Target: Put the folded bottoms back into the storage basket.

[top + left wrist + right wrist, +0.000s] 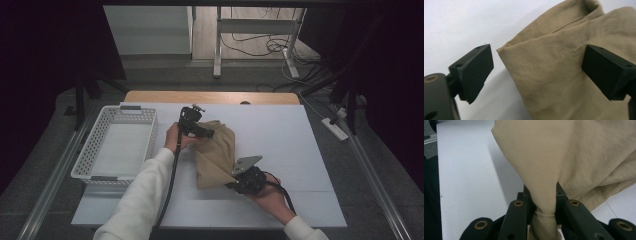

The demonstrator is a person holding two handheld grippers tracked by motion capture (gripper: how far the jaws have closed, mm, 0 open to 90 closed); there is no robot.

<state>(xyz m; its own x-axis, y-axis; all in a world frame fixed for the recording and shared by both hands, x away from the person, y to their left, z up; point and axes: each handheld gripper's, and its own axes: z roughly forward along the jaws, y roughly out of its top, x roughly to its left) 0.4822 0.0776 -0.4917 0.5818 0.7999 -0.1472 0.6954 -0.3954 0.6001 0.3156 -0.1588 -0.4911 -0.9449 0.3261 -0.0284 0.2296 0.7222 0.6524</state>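
While my two grippers work over the white table top (280,135), the biggest thing beside them is the white plastic basket (95,150), which stands well off to the outer side of my left gripper (209,133). Next in size is the tan cloth (216,152), a folded, rumpled piece lying on the table between my two grippers, its near corner drawn down toward my right gripper (233,183).

In the left gripper view, my left gripper (537,66) has its jaws spread wide apart, and a folded corner of the tan cloth (559,72) sits in the gap between them, nearer the jaw on the left of that view; neither pad presses the fabric. Bare white table top (456,27) shows behind that jaw.

In the right gripper view, my right gripper (543,202) has its jaws closed tight on a gathered corner of the tan cloth (541,165); the fabric narrows into a bunched neck between them, with a stitched hem just below the pinch, and fans out wide above. White table top (466,170) lies to the left of that pinch.
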